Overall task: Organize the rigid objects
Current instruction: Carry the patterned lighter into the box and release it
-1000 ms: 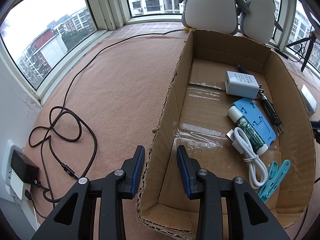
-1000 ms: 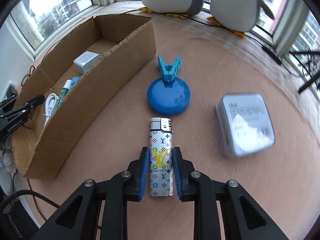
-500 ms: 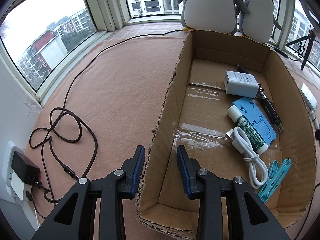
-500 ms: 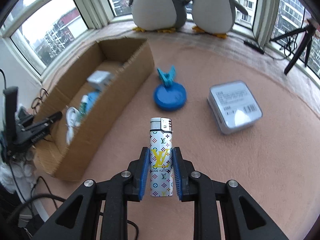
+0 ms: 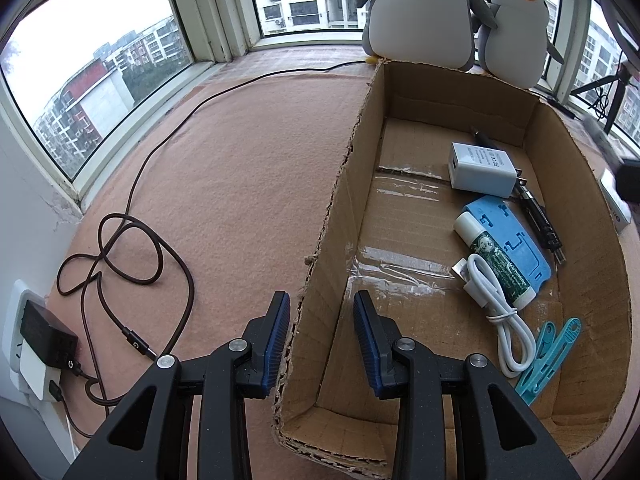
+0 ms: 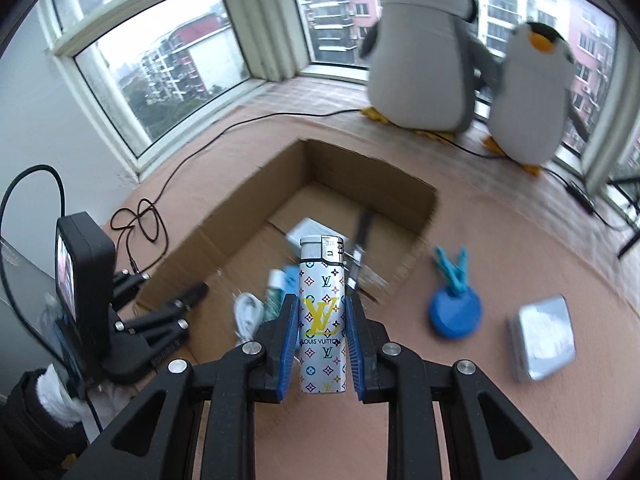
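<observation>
indoors, pinkish felt sill (image 5: 248, 184) by bay windows (image 5: 92, 76); right gripper (image 6: 322, 320) clamping lighter (image 6: 322, 292), left gripper (image 5: 320, 320) pinching box wall (image 5: 332, 240).

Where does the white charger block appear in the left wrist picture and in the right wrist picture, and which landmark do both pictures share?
Left wrist view: the white charger block lies inside the cardboard box, in its far part, toward the right wall.
Right wrist view: only a corner of the white charger block shows, inside the cardboard box, just behind the top of the lighter.
Shared landmark: the large plush penguin at the window.
</observation>
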